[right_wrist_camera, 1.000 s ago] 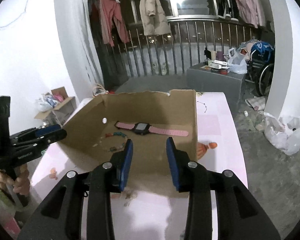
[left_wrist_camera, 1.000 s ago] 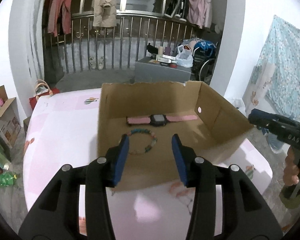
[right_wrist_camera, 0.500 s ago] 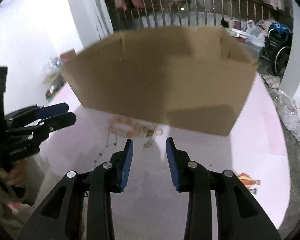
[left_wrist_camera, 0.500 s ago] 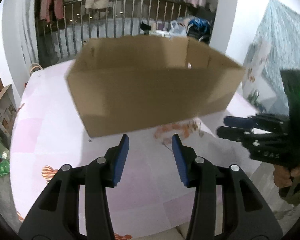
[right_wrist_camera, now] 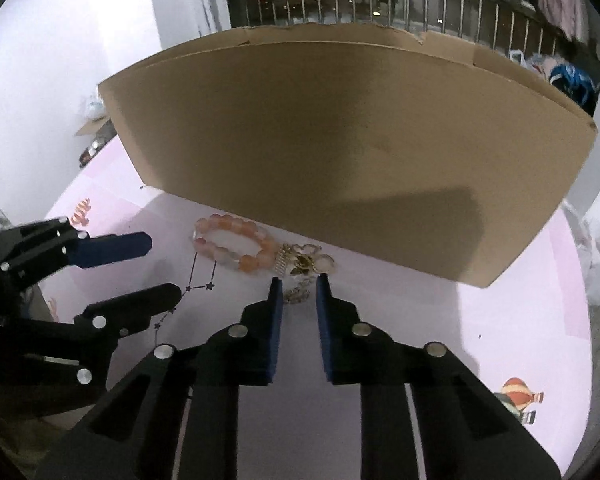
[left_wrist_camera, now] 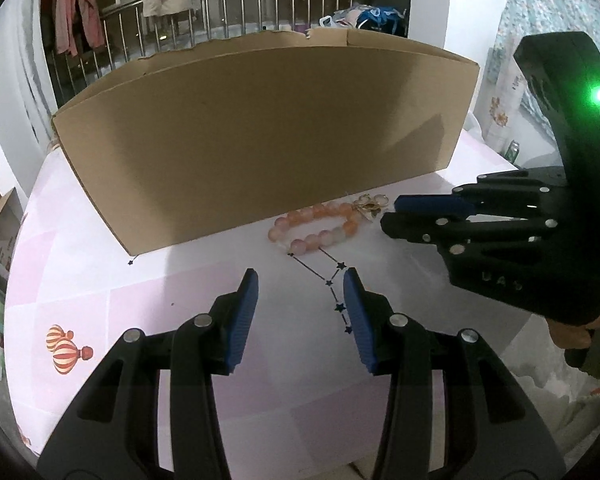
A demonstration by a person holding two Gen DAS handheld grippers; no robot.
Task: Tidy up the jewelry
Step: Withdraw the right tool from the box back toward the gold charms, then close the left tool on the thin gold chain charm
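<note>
Both tongs hover released over a pink tablecloth, neither grasping anything. The left gripper stands with its blue pads wide apart; the right gripper has its pads narrowed, with a gap between them, framing a gold charm piece that lies at 12 o'clock just past its tips.

The charm piece is a small tangle of gold: a coiled spring-like bit, a pale flower-shaped ornament and a short chain trailing toward the pads. Touching it at its 9 o'clock side lies a beaded bracelet, a closed loop of round, translucent beads in peach, orange and milky white. In the left wrist view the bracelet sits at 12 o'clock beyond the left tongs, with the charm at its 2 o'clock end, near the right tongs reaching in from 3 o'clock.

Both pieces rest on the cloth against the near wall of a cardboard box. A printed line-and-star pattern runs from the bracelet toward the left pads.
</note>
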